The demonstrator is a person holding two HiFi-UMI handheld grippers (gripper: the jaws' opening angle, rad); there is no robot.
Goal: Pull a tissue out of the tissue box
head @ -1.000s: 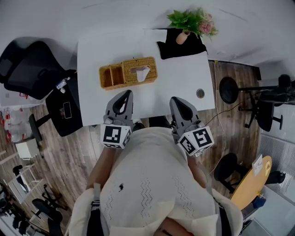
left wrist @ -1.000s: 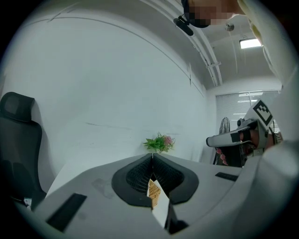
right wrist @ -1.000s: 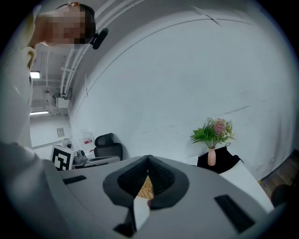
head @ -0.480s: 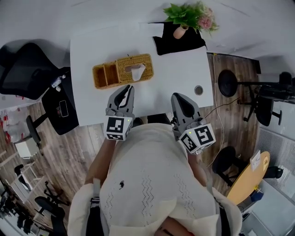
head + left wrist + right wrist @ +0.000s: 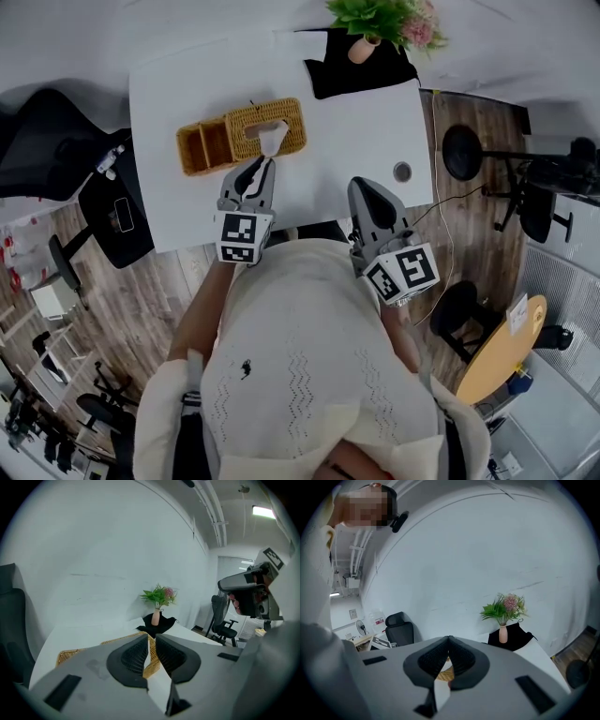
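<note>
Tissue box (image 5: 281, 117), a wicker one, sits toward the far left of the white table (image 5: 366, 131) in the head view. A tissue (image 5: 272, 141) sticks up out of its slot, and an open wicker tray (image 5: 202, 148) is joined to its left end. The left gripper (image 5: 262, 164) points at the box's near side, its tips just beside the tissue. The right gripper (image 5: 362, 185) is over the table's near part, well apart from the box. A plant (image 5: 380, 19) stands by a black cloth (image 5: 356, 70) at the far edge.

From the left gripper view, the jaws have just been opening and stand a narrow slit apart. Wicker and a white sliver show through the slit, and I can't tell whether the sliver is the tissue; the pads press on nothing.

From the right gripper view, the fingertips meet, closed on nothing, with a scrap of wicker and white table showing beyond them.
</note>
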